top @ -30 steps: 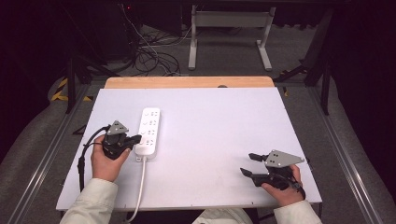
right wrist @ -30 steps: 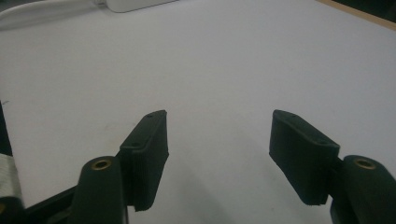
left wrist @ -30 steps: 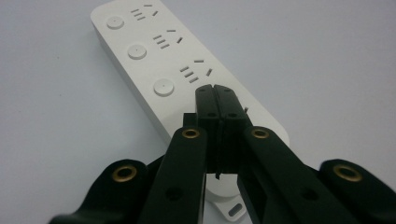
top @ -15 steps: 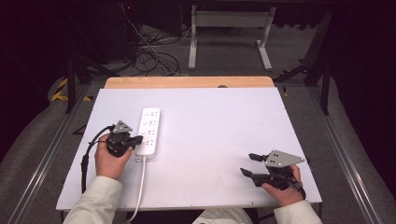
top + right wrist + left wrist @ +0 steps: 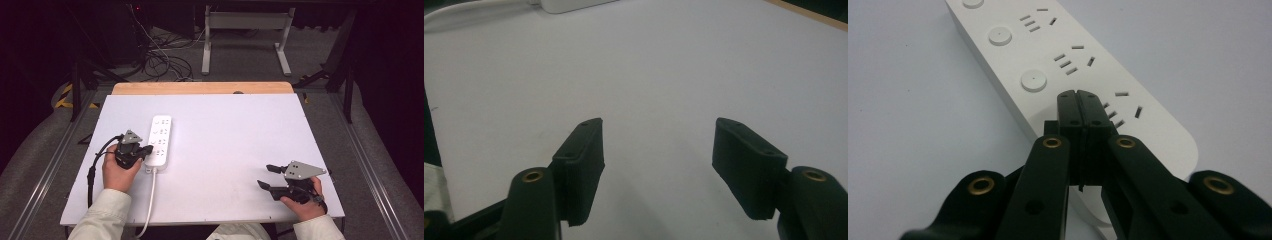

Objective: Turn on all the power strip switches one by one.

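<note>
Power strip (image 5: 1083,65) under left gripper's (image 5: 1079,95) closed jaws

Left tongs (image 5: 149,149) touch the white power strip (image 5: 160,137); right tongs (image 5: 267,177) gape.

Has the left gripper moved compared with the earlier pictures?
Yes, slightly: the left gripper, jaws shut, shifted nearer the person along the long white plastic power strip, which stayed put.

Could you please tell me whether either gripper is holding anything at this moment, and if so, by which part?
Nothing is held. The left gripper is shut with nothing between its jaws, its tip over the power strip. The right gripper is open above the bare table.
</note>
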### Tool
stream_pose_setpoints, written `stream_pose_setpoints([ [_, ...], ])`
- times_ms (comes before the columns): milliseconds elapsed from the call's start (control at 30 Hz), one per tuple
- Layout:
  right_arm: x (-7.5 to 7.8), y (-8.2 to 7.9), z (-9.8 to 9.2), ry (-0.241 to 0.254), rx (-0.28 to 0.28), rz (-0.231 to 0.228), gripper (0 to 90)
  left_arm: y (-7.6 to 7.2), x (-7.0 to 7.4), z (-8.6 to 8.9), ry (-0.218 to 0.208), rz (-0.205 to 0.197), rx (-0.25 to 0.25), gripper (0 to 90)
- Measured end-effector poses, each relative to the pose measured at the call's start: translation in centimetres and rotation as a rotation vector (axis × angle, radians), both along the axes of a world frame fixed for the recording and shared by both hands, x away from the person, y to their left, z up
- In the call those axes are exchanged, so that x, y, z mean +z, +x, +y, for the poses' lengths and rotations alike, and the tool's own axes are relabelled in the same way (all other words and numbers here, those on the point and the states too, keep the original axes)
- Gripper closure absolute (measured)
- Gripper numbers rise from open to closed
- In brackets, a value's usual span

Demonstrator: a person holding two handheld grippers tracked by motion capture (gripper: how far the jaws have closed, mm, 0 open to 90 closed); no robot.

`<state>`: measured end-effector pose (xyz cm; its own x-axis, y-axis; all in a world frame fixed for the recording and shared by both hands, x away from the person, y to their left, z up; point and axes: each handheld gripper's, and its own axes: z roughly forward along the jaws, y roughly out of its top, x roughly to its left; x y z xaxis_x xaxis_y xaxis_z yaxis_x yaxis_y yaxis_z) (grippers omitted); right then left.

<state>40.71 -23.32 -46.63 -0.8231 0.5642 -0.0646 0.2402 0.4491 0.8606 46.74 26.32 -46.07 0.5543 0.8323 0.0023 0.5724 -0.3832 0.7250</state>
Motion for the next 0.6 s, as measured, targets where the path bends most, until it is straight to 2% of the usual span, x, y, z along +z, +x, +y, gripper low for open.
stream_pose_setpoints([
  [400,0.04,-0.08,0.03,-0.002,0.004,-0.002,37.9,-0.03,-0.12,0.01,0.019,-0.013,0.000,90.0],
  [467,0.04,-0.09,0.03,-0.001,0.003,-0.002,37.9,-0.02,-0.14,0.02,0.014,-0.008,0.003,90.0],
  [500,0.04,-0.08,0.03,-0.001,0.004,-0.001,37.9,0.01,-0.18,0.01,-0.002,0.002,0.003,90.0],
  [600,0.02,-0.08,0.06,-0.003,0.004,-0.001,37.9,-0.01,-0.18,-0.04,0.001,0.001,0.006,90.0],
])
